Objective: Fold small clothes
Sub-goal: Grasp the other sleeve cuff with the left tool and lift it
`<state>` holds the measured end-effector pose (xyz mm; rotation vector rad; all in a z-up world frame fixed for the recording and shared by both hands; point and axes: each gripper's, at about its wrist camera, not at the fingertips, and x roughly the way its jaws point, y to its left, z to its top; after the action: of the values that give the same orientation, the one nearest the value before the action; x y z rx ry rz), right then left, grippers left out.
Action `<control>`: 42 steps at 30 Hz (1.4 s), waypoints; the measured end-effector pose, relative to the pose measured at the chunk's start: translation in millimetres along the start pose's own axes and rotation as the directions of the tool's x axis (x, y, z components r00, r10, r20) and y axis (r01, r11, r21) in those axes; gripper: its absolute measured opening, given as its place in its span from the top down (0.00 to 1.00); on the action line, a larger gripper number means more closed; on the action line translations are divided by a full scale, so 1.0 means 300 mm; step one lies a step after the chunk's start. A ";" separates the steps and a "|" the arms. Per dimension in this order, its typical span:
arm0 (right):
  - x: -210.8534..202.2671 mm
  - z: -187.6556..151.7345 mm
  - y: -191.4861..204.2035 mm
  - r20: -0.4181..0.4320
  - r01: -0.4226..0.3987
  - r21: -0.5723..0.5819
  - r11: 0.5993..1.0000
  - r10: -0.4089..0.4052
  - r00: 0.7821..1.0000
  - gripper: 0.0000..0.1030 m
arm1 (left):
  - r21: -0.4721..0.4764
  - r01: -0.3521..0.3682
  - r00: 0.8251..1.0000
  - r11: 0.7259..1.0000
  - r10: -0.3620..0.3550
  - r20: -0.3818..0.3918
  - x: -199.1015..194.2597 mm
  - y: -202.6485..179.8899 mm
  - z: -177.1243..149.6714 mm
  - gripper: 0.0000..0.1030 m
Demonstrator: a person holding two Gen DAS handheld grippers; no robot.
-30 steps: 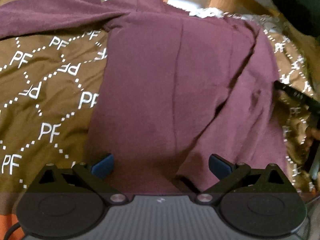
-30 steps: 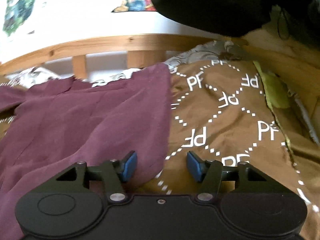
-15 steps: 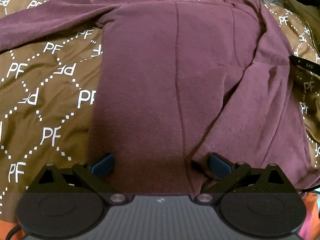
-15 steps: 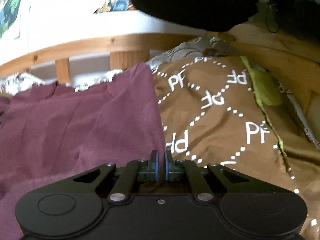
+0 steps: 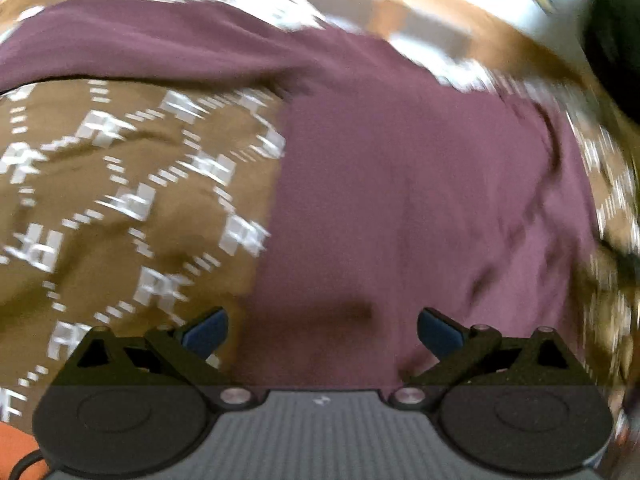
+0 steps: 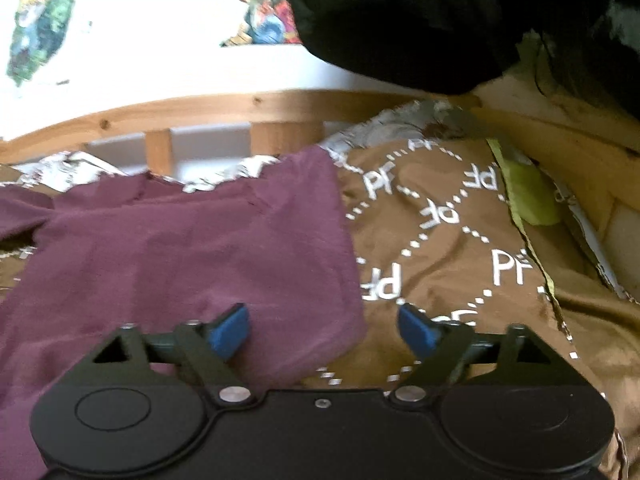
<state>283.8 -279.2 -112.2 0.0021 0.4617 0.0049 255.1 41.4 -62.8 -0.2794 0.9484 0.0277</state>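
Observation:
A maroon long-sleeved shirt lies spread on a brown blanket printed with white "PF" letters. Its left sleeve stretches out to the left. My left gripper is open and empty, low over the shirt's near left edge. In the right wrist view the shirt lies left of centre, its right side folded in to a straight edge. My right gripper is open and empty over the shirt's near right corner. The left wrist view is blurred.
A wooden bed rail runs along the far side. A dark bundle hangs at upper right. A yellow-green cloth lies at the blanket's right edge. The brown blanket lies right of the shirt.
My right gripper, shut half a second ago, has opened and let the shirt's edge lie flat. My left gripper has swung left and lower, staying open.

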 end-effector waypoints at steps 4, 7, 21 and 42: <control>-0.067 0.001 0.056 0.029 -0.054 -0.050 0.997 0.055 0.998 0.04 | -0.236 -0.052 0.986 0.970 0.087 0.140 -0.091 0.182 0.093 0.01; -0.121 -0.003 0.099 0.039 -0.098 -0.050 0.994 0.100 0.994 0.02 | -0.397 -0.099 0.949 0.912 0.206 0.237 -0.195 0.334 0.132 0.01; -0.256 -0.040 0.260 0.042 -0.230 -0.080 0.970 0.233 0.971 0.01 | -0.737 -0.056 0.871 0.673 0.394 0.293 -0.234 0.790 0.279 0.09; -0.144 -0.062 0.216 -0.051 -0.218 0.084 0.972 0.223 0.973 0.01 | -0.413 -0.003 0.561 0.911 0.344 0.753 -0.360 0.481 0.253 0.97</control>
<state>236.5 -214.5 -109.5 0.1304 0.5199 0.2062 231.4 209.9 33.6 -0.4645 0.0023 0.5018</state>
